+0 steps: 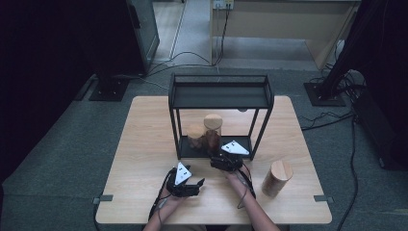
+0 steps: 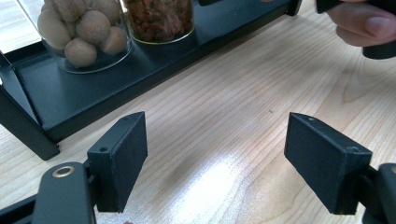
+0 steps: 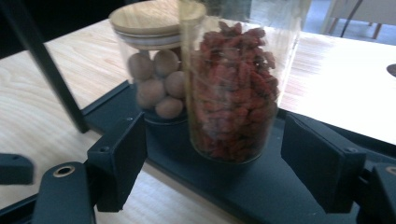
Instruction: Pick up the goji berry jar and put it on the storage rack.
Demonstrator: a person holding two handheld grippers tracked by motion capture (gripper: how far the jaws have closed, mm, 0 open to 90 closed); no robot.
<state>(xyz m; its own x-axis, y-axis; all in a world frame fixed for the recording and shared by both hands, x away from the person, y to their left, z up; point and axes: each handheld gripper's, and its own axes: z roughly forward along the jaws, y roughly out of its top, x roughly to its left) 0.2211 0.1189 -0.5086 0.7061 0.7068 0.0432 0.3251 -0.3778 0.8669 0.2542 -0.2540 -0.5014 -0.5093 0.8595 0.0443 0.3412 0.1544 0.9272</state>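
A black two-level rack (image 1: 219, 98) stands mid-table. On its lower shelf (image 3: 261, 186) a tall glass jar of red dried berries (image 3: 233, 88) stands beside a shorter jar of walnuts (image 3: 156, 79) with a wooden lid. My right gripper (image 3: 212, 140) is open at the shelf's front edge. Its jaws stand to either side of the berry jar with a gap on each side. In the high view the right gripper (image 1: 219, 158) sits just before the berry jar (image 1: 212, 132) and the walnut jar (image 1: 195, 136). My left gripper (image 2: 215, 140) is open over bare wood, nothing between its jaws; in the high view the left gripper (image 1: 196, 186) is near the front edge.
A third jar (image 1: 276, 178) with a wooden lid stands on the table (image 1: 144, 144) to the right of my right hand. The rack's thin posts (image 3: 44, 60) frame the lower shelf. The right hand (image 2: 364, 23) is at the left gripper view's top right corner.
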